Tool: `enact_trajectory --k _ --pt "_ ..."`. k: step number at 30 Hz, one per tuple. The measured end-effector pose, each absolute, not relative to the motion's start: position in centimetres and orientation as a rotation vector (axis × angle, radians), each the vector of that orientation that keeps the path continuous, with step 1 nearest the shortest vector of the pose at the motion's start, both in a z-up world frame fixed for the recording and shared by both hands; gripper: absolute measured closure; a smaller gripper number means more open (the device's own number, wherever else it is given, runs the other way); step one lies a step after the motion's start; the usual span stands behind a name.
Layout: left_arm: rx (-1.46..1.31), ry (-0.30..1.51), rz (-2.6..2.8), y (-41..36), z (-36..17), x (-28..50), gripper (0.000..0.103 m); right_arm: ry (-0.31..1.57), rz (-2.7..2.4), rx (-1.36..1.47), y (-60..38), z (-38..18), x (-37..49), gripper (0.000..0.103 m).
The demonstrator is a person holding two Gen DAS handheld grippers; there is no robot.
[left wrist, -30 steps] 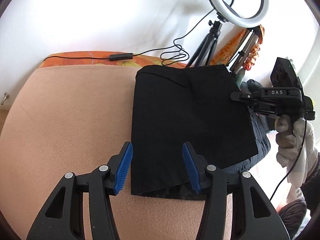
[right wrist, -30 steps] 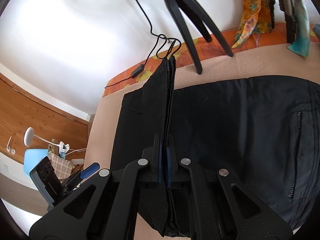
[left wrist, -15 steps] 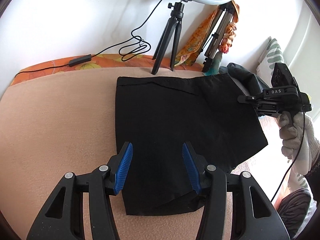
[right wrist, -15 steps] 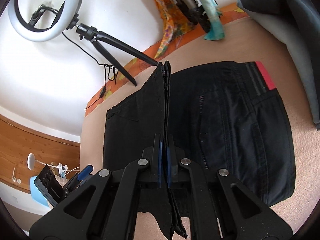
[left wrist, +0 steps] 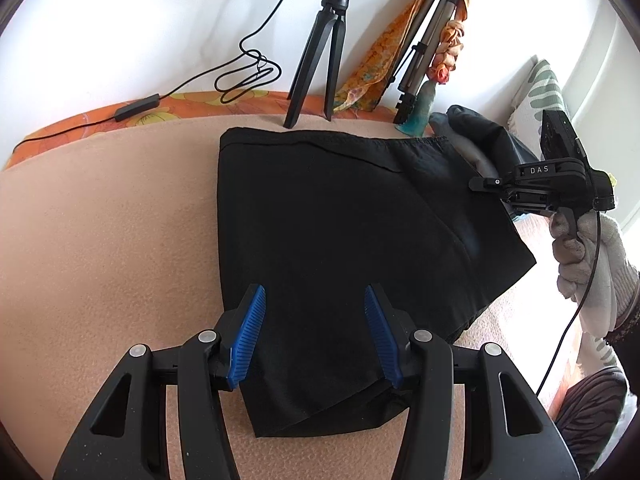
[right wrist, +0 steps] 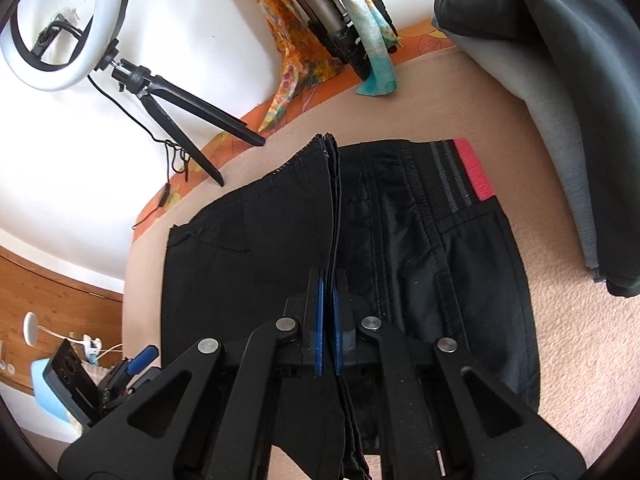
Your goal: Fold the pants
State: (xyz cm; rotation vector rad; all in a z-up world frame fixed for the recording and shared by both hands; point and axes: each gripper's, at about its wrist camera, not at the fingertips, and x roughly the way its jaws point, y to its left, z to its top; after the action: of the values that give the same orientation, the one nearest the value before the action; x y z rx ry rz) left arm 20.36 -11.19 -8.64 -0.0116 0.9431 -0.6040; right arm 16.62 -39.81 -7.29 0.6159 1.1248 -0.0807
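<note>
Black pants (left wrist: 320, 220) lie folded on the peach blanket (left wrist: 100, 240). In the right wrist view their waistband with a red stripe (right wrist: 476, 172) shows at the far end. My right gripper (right wrist: 328, 300) is shut on a folded edge of several cloth layers, which stands up between its blue pads. In the left wrist view that gripper (left wrist: 480, 184) holds the top layer up at the right side, in a gloved hand (left wrist: 588, 256). My left gripper (left wrist: 316, 332) hovers open over the near end of the pants, with its pads apart and clear of the cloth.
A ring light on a black tripod (left wrist: 320, 52) and a second tripod hung with scarves (left wrist: 420, 52) stand at the bed's far edge by the wall. A cable (left wrist: 248, 76) loops there. A dark grey garment (right wrist: 560, 80) lies over a pillow to the right.
My right gripper has carried the pinched fold across the pants toward the waistband, which has come into view. My left gripper has shifted so that the pants lie under both fingers.
</note>
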Motion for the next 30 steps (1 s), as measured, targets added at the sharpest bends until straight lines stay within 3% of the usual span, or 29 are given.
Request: enact_trajectory --k 5,8,10,16,30 --pt "-0.023 1.020 -0.583 -10.8 -10.8 20.9 0.053 1.172 -0.116 0.509 -39.0 -8.6 16.9 0.097" --pt "-0.019 1.005 -0.596 -10.6 -10.8 20.7 0.053 1.158 -0.172 0.374 -37.6 -7.4 17.0 0.084" --pt "-0.014 1.000 -0.594 -10.7 -10.8 20.6 0.053 1.108 -0.196 0.289 -36.4 -5.7 16.9 0.070" --pt "-0.103 0.997 -0.523 -9.0 -10.0 20.8 0.053 0.997 -0.029 0.091 -29.5 -2.0 17.9 0.059" --pt "-0.141 1.041 -0.504 -8.1 -11.0 20.3 0.053 1.204 0.233 -0.036 -16.8 -9.8 27.2 0.059"
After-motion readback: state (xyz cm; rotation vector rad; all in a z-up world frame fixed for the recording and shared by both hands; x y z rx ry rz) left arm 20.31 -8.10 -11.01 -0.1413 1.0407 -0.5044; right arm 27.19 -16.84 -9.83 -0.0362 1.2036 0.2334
